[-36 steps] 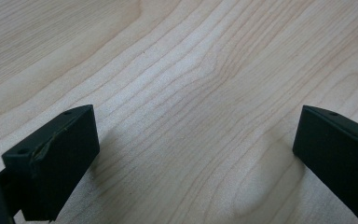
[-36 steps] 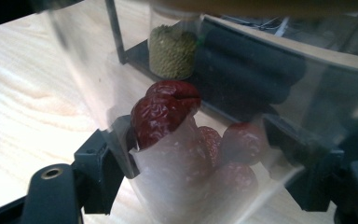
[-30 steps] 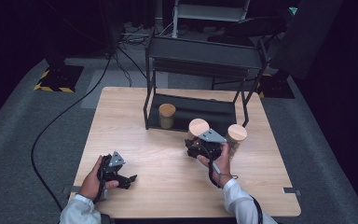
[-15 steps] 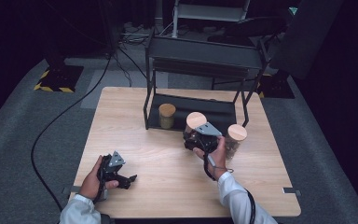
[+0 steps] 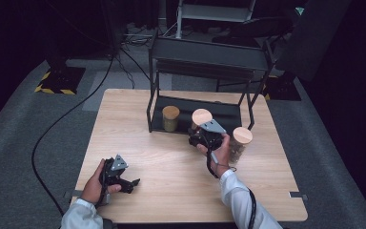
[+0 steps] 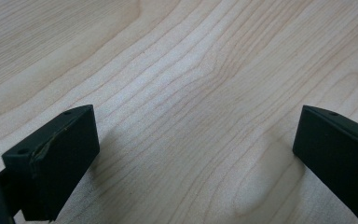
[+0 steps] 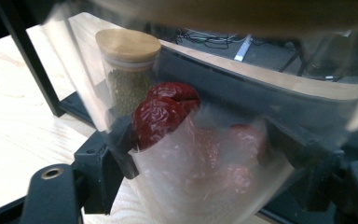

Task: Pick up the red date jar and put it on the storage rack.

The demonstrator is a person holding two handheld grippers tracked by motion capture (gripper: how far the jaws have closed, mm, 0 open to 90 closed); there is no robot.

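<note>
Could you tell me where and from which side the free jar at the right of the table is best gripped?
Grip the jar around its glass wall below the wooden lid, probably from the near side: it stands upright, clear of the rack.

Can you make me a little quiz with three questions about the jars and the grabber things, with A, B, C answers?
1. Where does the jar of green seeds stand?
A. on the bottom shelf of the black rack
B. on the floor
C. in the person's left hand

2. How many jars with wooden lids are there?
A. one
B. three
C. five

3. What is the right gripper doing?
A. lying open on the table
B. hanging open over the rack
C. shut on the jar of red fruit

Answers:
1 A, the high view shows it on the rack's low tray.
2 B, the green-seed jar, the held one, and the jar by the right hand.
3 C, the right gripper view shows the jaws pressed on both sides of the glass.
</note>
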